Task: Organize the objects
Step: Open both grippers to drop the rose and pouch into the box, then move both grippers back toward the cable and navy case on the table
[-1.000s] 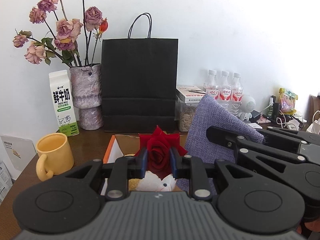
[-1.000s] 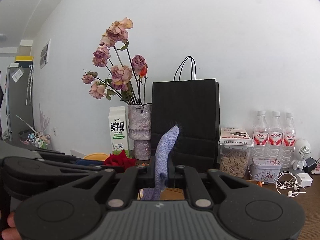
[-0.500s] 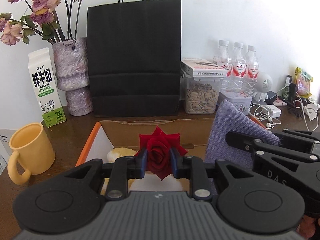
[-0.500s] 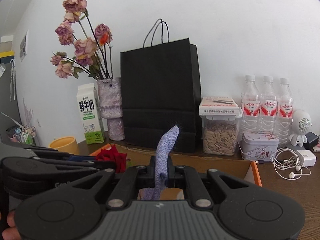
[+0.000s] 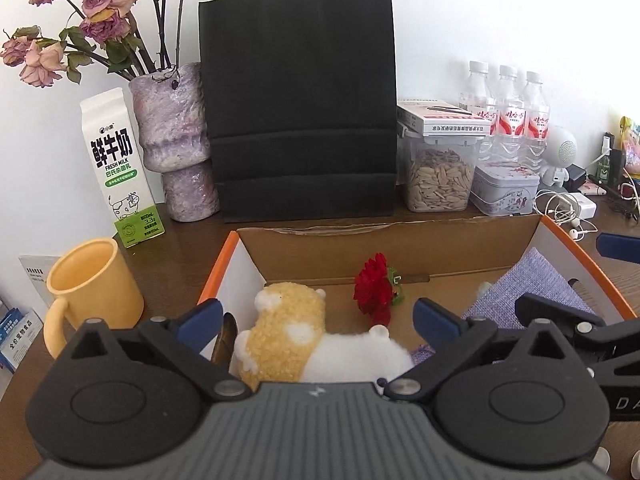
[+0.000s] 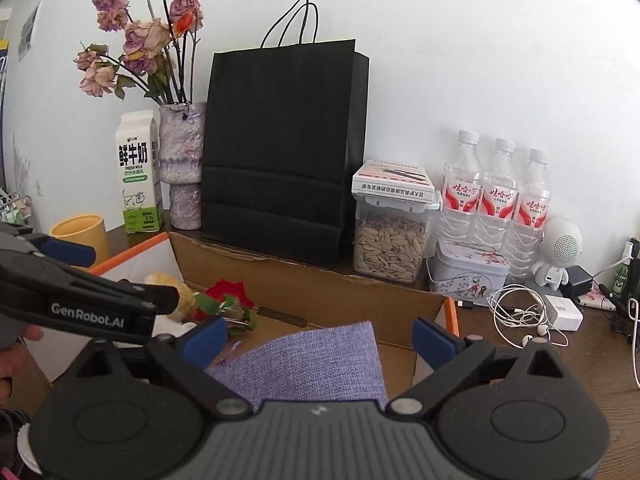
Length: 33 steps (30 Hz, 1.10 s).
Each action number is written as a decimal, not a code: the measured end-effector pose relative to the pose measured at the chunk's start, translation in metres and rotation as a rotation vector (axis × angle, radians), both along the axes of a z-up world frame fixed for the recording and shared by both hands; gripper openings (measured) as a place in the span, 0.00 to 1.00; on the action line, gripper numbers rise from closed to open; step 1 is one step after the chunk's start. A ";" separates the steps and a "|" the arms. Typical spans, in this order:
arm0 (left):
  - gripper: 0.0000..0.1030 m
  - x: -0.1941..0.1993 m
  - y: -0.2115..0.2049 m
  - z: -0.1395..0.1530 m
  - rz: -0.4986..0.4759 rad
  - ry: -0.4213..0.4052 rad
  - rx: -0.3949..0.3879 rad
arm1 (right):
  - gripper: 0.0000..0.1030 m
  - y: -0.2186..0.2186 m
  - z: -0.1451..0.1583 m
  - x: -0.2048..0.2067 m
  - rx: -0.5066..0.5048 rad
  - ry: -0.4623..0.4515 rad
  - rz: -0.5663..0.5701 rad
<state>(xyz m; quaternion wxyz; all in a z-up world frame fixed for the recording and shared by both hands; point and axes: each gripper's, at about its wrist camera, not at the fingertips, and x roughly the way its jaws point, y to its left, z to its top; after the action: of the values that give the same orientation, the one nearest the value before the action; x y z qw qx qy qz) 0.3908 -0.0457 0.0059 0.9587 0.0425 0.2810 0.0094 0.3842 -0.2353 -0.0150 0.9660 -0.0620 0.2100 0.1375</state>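
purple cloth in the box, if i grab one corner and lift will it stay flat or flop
Likely flop: the purple cloth is a thin woven piece lying slack on the floor of the cardboard box. It looks light for its size. Its coarse weave should probably give the pads some grip, though a frayed thread at one corner could snag.

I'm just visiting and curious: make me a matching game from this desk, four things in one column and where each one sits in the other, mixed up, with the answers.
Things:
1. red rose
2. yellow mug
3. purple cloth
4. milk carton

Places:
A. against the wall, left of the vase
B. in the cardboard box, beside the plush toy
C. on the desk, outside the box's left wall
D. in the box, at its right end

Pairs: 1-B, 2-C, 3-D, 4-A
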 end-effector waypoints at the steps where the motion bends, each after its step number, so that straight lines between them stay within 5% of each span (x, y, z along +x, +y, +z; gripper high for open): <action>1: 1.00 -0.001 0.000 0.000 0.001 0.001 0.000 | 0.98 0.000 0.001 -0.002 0.001 -0.005 0.001; 16: 1.00 -0.041 0.006 0.016 0.009 0.009 -0.024 | 0.99 -0.005 0.015 -0.048 0.029 -0.033 0.010; 33: 1.00 -0.129 0.019 0.028 0.028 0.015 -0.023 | 1.00 0.003 0.022 -0.137 0.038 -0.005 0.029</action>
<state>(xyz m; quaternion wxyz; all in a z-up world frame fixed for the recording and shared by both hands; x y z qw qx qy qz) 0.2620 -0.0265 0.0341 0.9568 0.0274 0.2886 0.0195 0.2476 -0.2320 0.0071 0.9655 -0.0469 0.2040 0.1551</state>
